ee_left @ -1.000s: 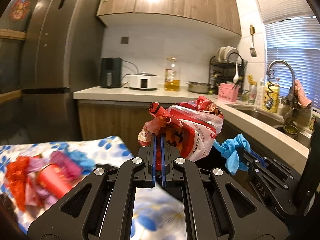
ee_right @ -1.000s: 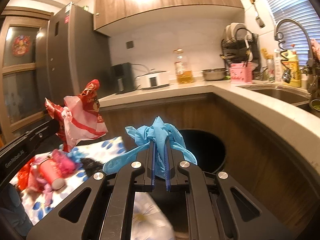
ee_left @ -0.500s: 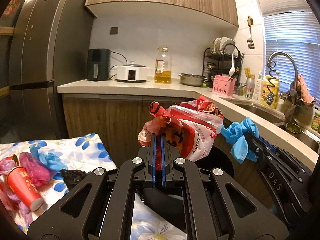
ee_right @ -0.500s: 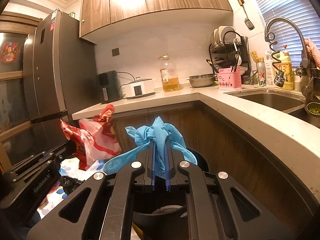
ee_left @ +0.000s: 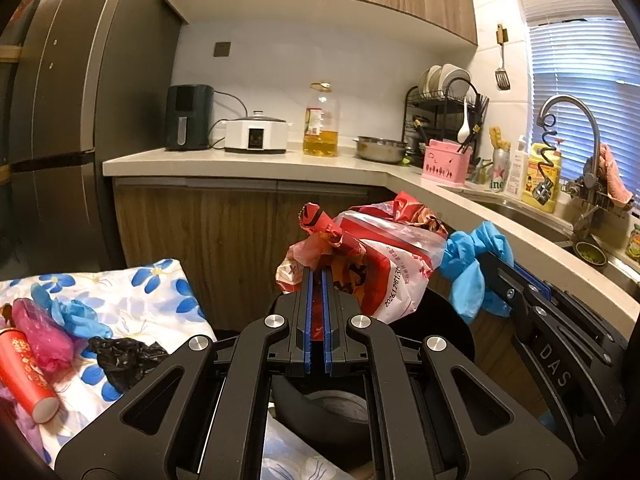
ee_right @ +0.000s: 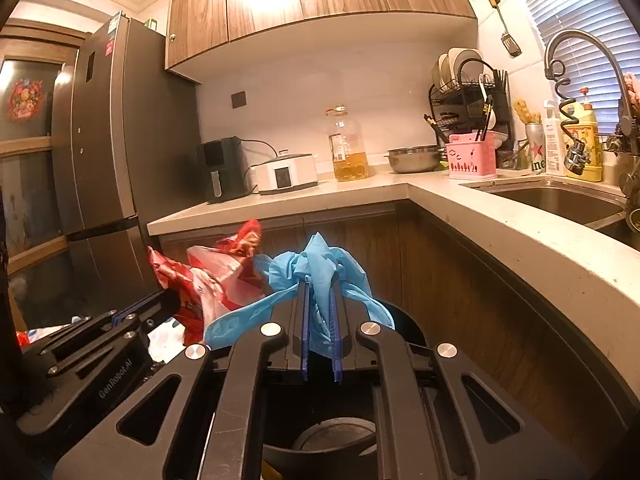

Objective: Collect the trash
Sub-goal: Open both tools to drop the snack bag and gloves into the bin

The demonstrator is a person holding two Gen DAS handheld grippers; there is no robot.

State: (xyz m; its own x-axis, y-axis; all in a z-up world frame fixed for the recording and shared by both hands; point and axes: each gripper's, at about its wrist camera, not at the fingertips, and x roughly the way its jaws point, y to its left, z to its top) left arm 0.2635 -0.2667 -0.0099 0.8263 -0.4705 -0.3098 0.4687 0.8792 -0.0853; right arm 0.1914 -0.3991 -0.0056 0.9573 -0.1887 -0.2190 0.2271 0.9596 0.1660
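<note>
My left gripper (ee_left: 317,270) is shut on a crumpled red and white plastic bag (ee_left: 392,256), which sticks up past its fingertips. My right gripper (ee_right: 320,286) has a blue glove (ee_right: 316,264) between its blue pads, and its jaws are opening slightly while the pads still pinch the glove. Both grippers hang side by side over the round black bin (ee_right: 404,320), whose dark inside shows below the fingers. In the right wrist view the bag (ee_right: 208,280) and the left gripper (ee_right: 168,304) are at the left. In the left wrist view the glove (ee_left: 468,264) is at the right.
A floral cloth (ee_left: 132,304) lies to the left, with a red cup (ee_left: 24,372), a pink bag (ee_left: 40,336), a black bag (ee_left: 124,360) and another blue glove (ee_left: 72,316) on it. The wooden cabinet and curved counter (ee_right: 500,232) wrap close around the bin.
Both grippers have moved away from the floral cloth toward the cabinet corner with their loads. The black bin now sits beneath them. The cloth has slid to the left.
</note>
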